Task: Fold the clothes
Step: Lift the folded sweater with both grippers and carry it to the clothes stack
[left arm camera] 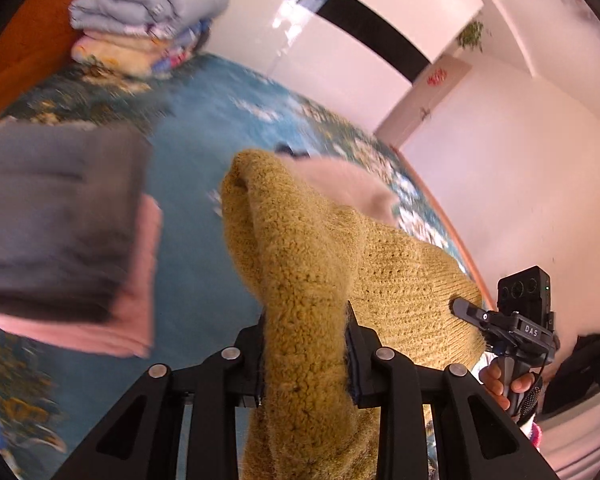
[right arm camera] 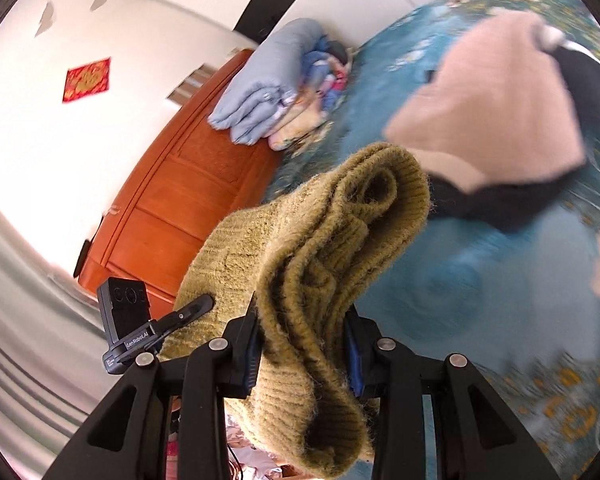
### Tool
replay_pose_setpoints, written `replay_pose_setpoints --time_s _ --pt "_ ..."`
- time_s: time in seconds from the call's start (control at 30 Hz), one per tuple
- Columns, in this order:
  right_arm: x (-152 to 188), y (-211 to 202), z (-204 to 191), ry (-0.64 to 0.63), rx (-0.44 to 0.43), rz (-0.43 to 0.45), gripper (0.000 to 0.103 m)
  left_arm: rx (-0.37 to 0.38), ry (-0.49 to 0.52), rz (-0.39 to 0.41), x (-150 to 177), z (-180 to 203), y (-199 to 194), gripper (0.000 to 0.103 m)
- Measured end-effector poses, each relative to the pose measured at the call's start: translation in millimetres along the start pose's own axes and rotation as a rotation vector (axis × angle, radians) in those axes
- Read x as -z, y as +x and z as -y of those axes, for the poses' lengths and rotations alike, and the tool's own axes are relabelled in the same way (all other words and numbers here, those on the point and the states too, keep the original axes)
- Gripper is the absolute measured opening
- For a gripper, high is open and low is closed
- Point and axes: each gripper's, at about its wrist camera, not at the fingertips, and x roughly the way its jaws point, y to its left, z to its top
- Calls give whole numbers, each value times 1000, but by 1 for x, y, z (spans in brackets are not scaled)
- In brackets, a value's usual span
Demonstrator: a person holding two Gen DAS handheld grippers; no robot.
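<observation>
Left wrist: one sweater (left arm camera: 300, 280), two grippers (left arm camera: 306, 344).

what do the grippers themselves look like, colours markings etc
Both grippers are matte black linkages with round silver pivot pins and blue pads inside the fingers. The right gripper carries a boxy black camera module, a white "DAS" label and a thin black cable. The left gripper has a similar module, labelled "GenRobot.AI".

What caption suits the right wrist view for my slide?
Right gripper shut on olive knit sweater, lifted above the teal bedspread.
</observation>
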Motion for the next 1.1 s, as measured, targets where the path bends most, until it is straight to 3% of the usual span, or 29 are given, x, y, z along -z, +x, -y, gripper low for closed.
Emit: replay_pose_setpoints --time_s 0.37,0.57,0.87,1.1 --pt "-65 159 -129 -156 -36 -96 36 -102 -75 139 -81 -123 -114 31" --pt "-79 247 -163 -168 -2 -123 36 -159 -150 150 -114 -193 -130 31" --pt "-72 307 -145 -146 70 -129 36 -176 -202 95 -119 -263 -107 31" --pt "-65 314 -110 -52 72 -132 37 -137 -254 92 -107 -294 -95 32"
